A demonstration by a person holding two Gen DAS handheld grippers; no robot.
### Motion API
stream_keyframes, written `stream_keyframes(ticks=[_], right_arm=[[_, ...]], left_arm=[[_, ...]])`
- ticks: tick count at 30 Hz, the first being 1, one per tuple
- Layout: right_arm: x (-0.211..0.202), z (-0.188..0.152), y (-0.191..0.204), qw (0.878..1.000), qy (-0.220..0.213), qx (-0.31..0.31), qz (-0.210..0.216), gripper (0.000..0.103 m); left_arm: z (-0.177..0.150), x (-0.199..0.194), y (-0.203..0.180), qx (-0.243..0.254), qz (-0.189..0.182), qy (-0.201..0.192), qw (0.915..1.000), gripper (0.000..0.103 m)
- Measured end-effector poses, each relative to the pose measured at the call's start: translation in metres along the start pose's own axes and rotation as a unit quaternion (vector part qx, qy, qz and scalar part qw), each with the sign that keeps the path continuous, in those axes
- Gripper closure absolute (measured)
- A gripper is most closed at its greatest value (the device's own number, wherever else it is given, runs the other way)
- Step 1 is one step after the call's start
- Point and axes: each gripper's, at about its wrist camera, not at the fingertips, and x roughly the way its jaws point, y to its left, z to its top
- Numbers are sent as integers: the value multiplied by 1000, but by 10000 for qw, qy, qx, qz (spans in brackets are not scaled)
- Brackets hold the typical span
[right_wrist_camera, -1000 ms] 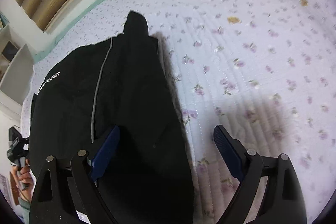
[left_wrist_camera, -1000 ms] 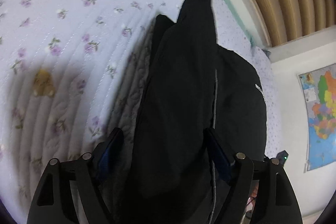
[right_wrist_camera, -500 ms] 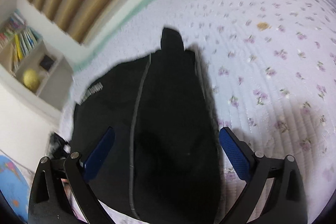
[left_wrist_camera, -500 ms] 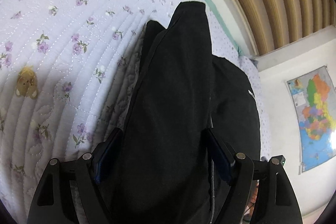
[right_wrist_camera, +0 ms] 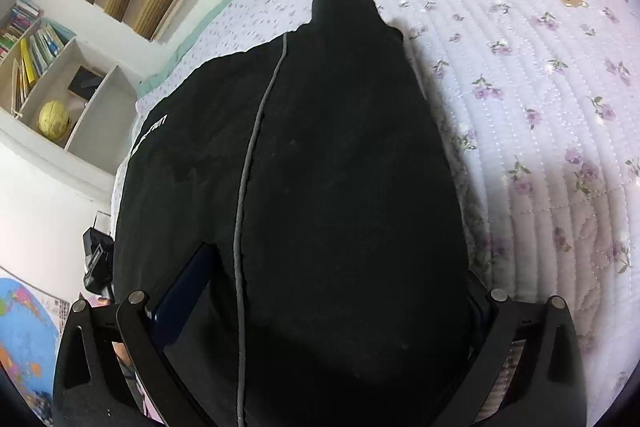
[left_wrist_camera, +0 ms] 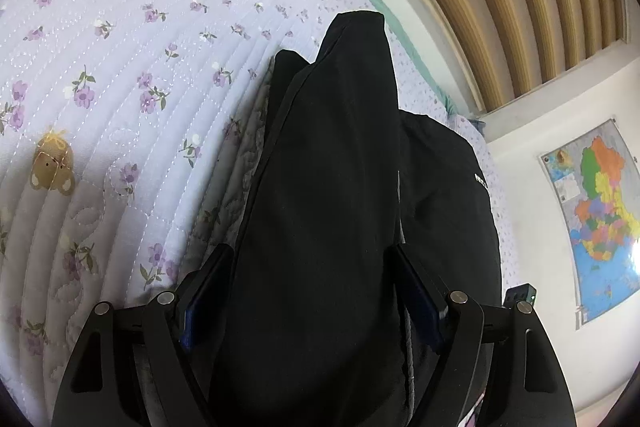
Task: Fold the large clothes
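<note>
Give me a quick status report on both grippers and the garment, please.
Left gripper and right gripper: both open, black garment between the fingers. Garment lies on the floral quilt. Nothing in the way.

Left gripper (left_wrist_camera: 310, 291) with matte black angular finger arms, silver round screws at the joints, dark blue pads (left_wrist_camera: 200, 307), right gripper (right_wrist_camera: 320, 307) of matching build

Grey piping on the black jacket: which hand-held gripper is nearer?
Right, probably. The grey piping runs between the fingers of the right hand-held gripper; by the left hand-held gripper it only peeks out beside its right finger.
</note>
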Motion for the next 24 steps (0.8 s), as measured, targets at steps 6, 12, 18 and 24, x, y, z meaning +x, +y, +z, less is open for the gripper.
stream_keyframes(ticks=[6,12,18,24], right_arm=[[6,-12,34,9955,315,-885,-80,0],[23,5,22,9991,226,-368,-15,0],[39,23,19,9996,143,-253,24,1],[19,12,25,9984,-178,-518,-121,33]], left_arm=[[-1,-2,6,62,-76,-53,9999,22],[2,-1,4,0,-9,27,10000,22],[9,5,1,-141,118,203,9996,21],[14,0,-30,170,524,143,9984,54]])
